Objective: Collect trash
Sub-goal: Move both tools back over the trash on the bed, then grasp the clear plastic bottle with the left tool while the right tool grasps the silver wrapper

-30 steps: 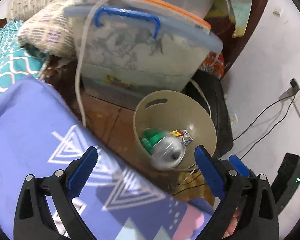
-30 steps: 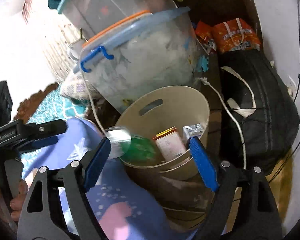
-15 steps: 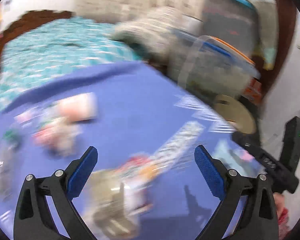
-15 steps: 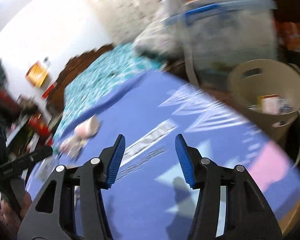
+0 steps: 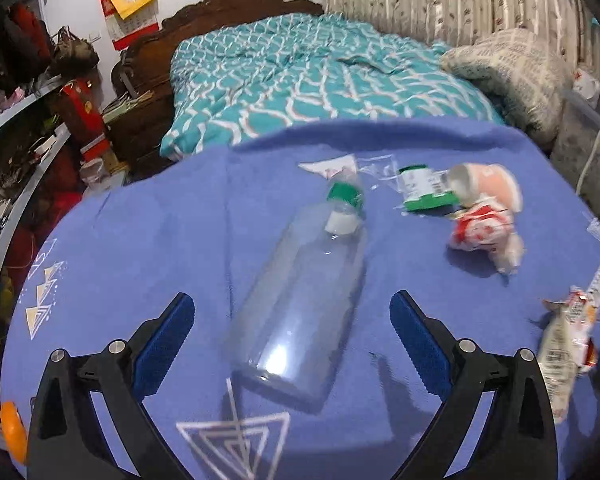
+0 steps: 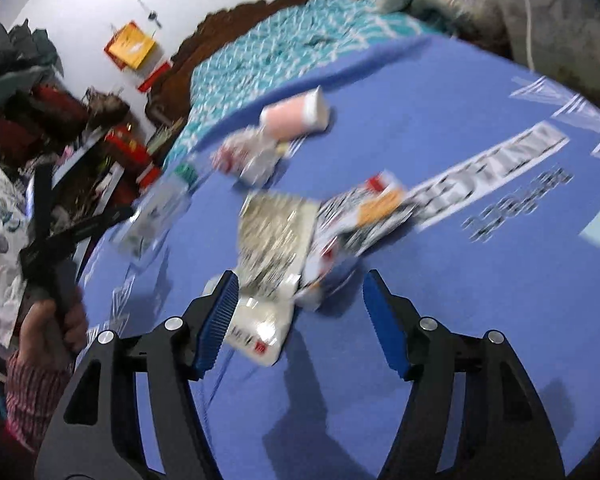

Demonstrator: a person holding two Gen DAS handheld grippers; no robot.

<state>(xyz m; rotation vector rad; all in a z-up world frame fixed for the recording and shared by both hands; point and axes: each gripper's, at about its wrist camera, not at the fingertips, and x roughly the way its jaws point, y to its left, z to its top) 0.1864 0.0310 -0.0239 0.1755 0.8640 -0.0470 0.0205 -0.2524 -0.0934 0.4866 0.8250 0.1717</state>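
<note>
A: Blurred, most of the right wrist view. Print on the flat packet [image 6: 274, 236] unreadable; same for the carton [image 6: 352, 216] beside it.

B: Bottle [image 6: 156, 216] there smeared to a pale streak, only a hint of green at the cap end.

A: Left hand [image 6: 50, 328] cut by the frame edge, sleeve [image 6: 28, 392] lost in the dark corner.

B: Left wrist view sharper. Still, wrapper [image 5: 564, 340] cropped at the right rim. Label on the green pack [image 5: 424, 192] too small to read.

A: Shelf [image 5: 16, 128] contents just dark clutter, impossible to sort out.
</note>
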